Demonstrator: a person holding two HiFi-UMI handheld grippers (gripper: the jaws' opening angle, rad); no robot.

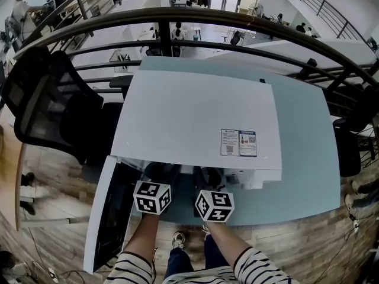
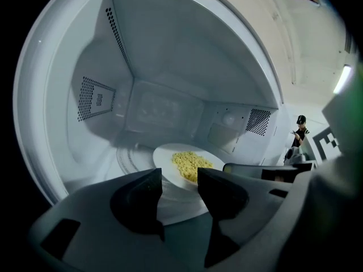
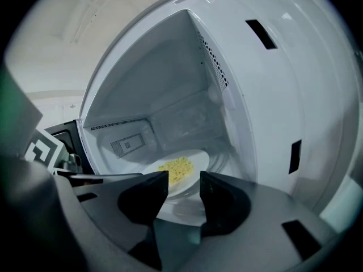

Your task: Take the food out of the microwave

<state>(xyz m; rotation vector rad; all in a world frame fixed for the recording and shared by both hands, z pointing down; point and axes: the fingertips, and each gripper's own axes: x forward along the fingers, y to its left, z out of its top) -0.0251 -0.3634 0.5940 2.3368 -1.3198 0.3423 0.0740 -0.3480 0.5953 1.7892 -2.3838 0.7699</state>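
Plate (image 2: 167, 158) of food (image 2: 191, 164) sits mid-cavity in microwave (image 1: 195, 123). Door (image 1: 102, 218) hangs open to the left, clearing the mouth for both arms. Left claw (image 2: 180, 180) and right claw (image 3: 184, 180) are released and empty, side by side, aimed at the near rim. Likely a two-sided lift.

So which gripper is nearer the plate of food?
Left gripper, marginally: further into the microwave, plate just beyond its open jaws. Right gripper sits slightly back, also open.
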